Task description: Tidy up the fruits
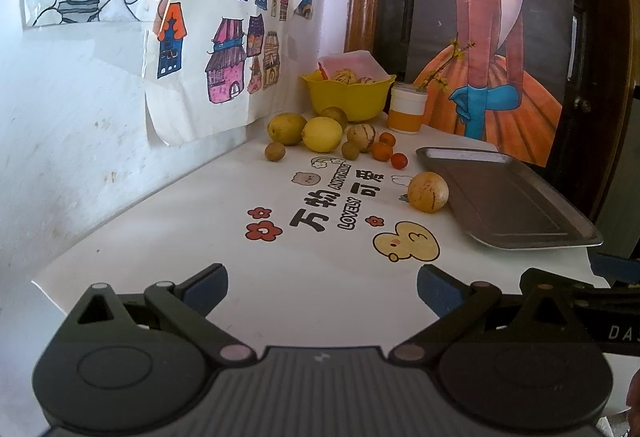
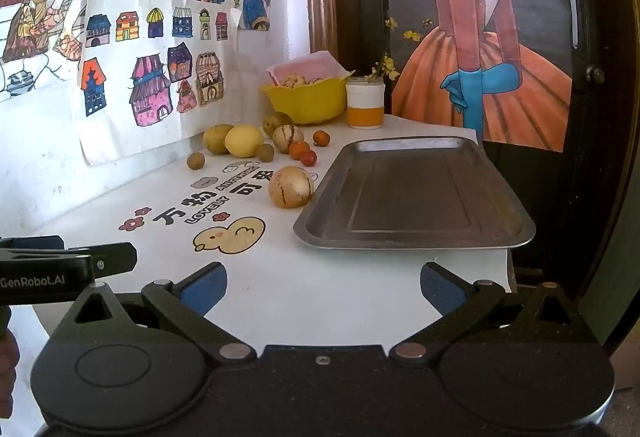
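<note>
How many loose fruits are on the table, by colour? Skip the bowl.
yellow fruit: 1
yellow-green fruit: 2
striped tan fruit: 2
small brown fruit: 2
small orange-red fruit: 3
Total: 10

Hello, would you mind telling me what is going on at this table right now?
A person holds two tongs over a white table, apparently about to sort fruit. The left tongs and right tongs are both open and hold nothing. Loose fruit lies near the wall: a yellow lemon, small orange fruits and a striped round fruit beside the metal tray, which has nothing on it. A yellow bowl at the back holds more fruit.
</note>
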`<action>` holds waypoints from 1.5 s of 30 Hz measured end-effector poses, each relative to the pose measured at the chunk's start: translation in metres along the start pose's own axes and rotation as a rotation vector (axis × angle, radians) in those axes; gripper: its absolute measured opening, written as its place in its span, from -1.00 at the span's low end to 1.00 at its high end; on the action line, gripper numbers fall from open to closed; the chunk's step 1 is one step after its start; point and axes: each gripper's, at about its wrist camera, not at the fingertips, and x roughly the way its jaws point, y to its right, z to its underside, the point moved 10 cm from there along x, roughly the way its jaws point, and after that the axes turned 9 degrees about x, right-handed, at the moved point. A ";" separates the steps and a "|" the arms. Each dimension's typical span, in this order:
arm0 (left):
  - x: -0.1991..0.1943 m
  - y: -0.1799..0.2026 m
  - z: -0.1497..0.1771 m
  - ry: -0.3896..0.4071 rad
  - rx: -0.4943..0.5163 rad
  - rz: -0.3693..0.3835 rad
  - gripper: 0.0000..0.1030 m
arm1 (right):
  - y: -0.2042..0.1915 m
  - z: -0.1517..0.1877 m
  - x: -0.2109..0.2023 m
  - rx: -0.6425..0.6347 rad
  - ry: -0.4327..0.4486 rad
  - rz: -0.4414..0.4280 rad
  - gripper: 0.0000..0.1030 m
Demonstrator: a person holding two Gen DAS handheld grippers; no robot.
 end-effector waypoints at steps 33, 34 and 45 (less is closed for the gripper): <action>0.001 -0.001 0.004 -0.010 0.004 -0.002 0.99 | -0.004 0.007 0.003 -0.013 -0.038 -0.010 0.99; 0.001 -0.001 0.004 -0.013 0.007 -0.005 0.99 | -0.005 0.008 0.003 -0.017 -0.043 -0.009 0.99; 0.007 -0.002 0.001 -0.093 0.057 -0.056 0.99 | -0.008 0.001 0.006 -0.044 -0.078 -0.020 0.99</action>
